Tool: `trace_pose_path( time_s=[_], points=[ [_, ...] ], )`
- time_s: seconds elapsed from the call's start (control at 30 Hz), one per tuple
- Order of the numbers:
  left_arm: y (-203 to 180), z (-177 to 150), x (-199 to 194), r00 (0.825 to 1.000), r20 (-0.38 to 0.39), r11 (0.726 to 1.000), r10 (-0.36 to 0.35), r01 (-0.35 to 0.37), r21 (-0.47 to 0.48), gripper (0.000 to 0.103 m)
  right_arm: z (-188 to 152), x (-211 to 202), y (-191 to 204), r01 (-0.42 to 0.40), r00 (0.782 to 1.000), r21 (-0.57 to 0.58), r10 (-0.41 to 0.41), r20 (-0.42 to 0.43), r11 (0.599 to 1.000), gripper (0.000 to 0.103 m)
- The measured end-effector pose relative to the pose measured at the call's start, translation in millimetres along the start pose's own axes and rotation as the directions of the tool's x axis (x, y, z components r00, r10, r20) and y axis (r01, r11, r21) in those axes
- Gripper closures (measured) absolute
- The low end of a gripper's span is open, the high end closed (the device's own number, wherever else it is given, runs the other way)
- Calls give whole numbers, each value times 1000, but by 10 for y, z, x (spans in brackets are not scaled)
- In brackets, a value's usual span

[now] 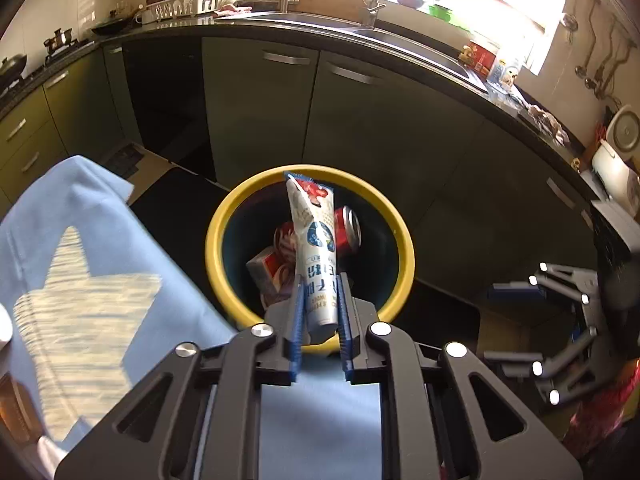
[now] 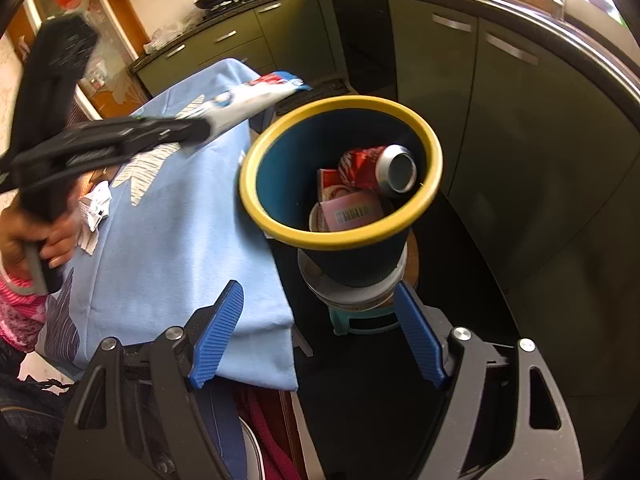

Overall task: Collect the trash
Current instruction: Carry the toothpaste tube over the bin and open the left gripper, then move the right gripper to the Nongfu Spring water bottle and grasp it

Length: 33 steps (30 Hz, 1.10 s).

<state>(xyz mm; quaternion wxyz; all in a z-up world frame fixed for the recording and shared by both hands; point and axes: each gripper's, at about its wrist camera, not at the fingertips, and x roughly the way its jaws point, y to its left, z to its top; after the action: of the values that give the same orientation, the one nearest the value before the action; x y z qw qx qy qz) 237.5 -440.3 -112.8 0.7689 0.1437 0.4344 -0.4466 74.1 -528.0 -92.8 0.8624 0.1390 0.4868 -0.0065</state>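
Observation:
A white sachet-like packet with a red and blue top end sticks out of my left gripper, whose blue pads are shut on its lower end. It hangs over the mouth of a dark bin with a yellow rim. Inside lie a red can and a red and white box. In the right wrist view the left gripper holds the packet just left of the bin rim, with the can inside. My right gripper is open and empty in front of the bin's base.
A table under a light blue cloth stands left of the bin, with crumpled white paper on it. The bin sits on a small green stool. Dark green kitchen cabinets and a black counter curve behind.

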Motion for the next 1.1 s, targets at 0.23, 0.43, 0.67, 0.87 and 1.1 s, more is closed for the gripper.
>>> trace_pose_path(
  time_s=[0.23, 0.43, 0.67, 0.87, 1.1],
  points=[
    [40, 22, -11, 998, 53, 998, 17, -14, -59, 47, -62, 43, -105, -12, 1000, 31, 12, -7, 999, 30],
    [74, -442, -951, 974, 215, 994, 68, -48, -99, 22, -59, 91, -24, -27, 1000, 23, 28, -12, 999, 30],
    [404, -1246, -2190, 909, 341, 966, 240, -191, -172, 11, 74, 150, 411, -84, 996, -72, 83, -21, 994, 30],
    [844, -1973, -2930, 849, 330, 895, 412, -309, -322, 11, 234, 223, 1063, -160, 987, -204, 155, -41, 966, 30],
    [1252, -2688, -3573, 741, 267, 754, 616, -457, -472, 10, 396, 355, 2162, -253, 967, -421, 224, -119, 871, 30]
  ],
)
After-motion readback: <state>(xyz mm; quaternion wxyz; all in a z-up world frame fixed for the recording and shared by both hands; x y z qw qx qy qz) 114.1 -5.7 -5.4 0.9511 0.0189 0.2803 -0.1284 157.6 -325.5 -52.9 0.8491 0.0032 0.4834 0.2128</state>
